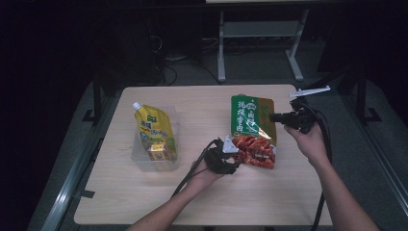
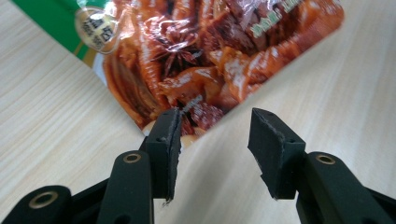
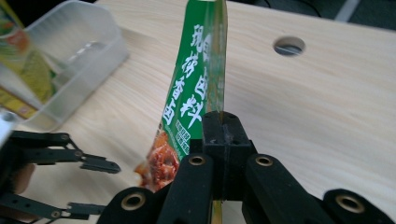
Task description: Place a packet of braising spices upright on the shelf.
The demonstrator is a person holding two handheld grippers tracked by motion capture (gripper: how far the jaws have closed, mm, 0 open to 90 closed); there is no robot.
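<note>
From above our side of the table [image 1: 144,202] we look forward and down. The left gripper [image 2: 215,140] camera sits close behind its jaws, facing the red end of the snack bag [image 2: 224,56] just ahead. The right gripper [image 3: 223,126] camera looks along its jaws, up the bag's green edge, towards the clear tub [image 3: 70,60]. All three views share the bag.

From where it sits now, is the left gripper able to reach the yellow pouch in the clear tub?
Probably yes. The left gripper has open jaws holding nothing, and bare table lies between it and the yellow pouch in the clear tub. The right gripper holds the green packet.
</note>
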